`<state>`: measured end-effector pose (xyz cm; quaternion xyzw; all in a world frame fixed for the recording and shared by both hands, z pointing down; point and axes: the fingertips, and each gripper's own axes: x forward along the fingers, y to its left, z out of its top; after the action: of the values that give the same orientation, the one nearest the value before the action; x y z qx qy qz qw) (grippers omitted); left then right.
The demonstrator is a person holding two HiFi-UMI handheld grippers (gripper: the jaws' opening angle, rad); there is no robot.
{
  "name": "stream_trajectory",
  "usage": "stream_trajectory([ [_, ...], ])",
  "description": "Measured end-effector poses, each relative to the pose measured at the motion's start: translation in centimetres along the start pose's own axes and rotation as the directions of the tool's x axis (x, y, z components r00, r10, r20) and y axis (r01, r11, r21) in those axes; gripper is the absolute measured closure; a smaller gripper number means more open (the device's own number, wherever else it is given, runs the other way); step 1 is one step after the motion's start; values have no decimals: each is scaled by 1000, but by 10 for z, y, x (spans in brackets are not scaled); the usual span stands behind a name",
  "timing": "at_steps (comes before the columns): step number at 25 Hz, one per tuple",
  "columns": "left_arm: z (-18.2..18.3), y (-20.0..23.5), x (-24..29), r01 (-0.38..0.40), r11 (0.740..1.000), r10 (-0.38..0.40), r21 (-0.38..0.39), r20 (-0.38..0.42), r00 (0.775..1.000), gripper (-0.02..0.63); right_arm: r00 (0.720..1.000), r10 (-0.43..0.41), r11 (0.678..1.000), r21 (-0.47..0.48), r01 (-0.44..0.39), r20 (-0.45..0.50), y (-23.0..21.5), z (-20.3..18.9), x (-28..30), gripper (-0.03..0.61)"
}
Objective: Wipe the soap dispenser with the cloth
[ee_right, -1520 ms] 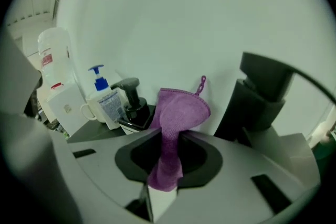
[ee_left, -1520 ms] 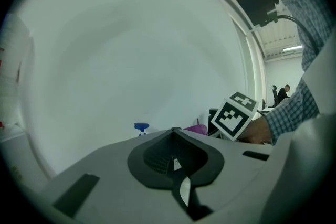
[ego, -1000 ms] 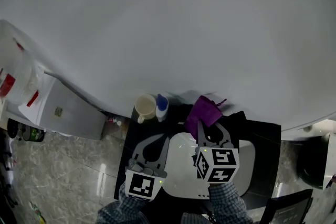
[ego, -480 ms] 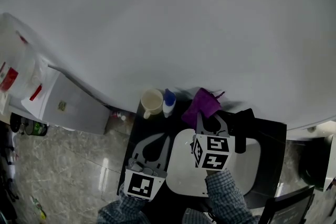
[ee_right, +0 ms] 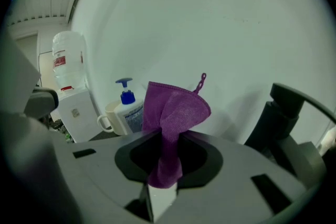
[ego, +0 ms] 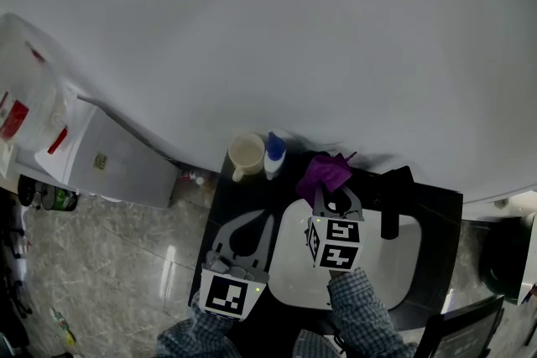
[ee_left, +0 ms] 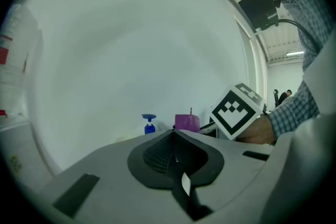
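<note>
Right tool (ego: 334,195) clamped on purple cloth (ego: 325,172), left tool (ego: 250,222) closed and empty, soap dispenser (ego: 274,156) beside mug (ego: 246,153) at surface (ego: 237,199) back edge

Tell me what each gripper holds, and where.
The right gripper pinches the purple cloth by its bunched lower end. The left gripper is shut, holding nothing.

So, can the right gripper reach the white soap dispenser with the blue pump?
Probably yes: nothing stands between the soap dispenser and the right gripper, shut on the purple cloth; the cream mug stands beyond it.
</note>
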<state>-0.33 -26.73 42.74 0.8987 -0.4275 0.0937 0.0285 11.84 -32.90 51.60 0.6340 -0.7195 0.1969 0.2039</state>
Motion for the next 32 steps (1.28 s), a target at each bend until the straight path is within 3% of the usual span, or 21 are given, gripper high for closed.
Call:
stream_trajectory([
  [5,-3,-1,-6,3,1000,-3,20,-5,1000,612,997,-12,999,-48,9,-77,-3,-31,15,497],
  [22,-11,-6,-17,-9,1000,9,5,-20,1000,612,987,0,998,-66,-11,-159,5,-58,18,497],
  [32,8,-9,-17,-4,1000,4,17,15,1000,612,994,62,995,-71,-68,-91,22,-24,-42,497],
])
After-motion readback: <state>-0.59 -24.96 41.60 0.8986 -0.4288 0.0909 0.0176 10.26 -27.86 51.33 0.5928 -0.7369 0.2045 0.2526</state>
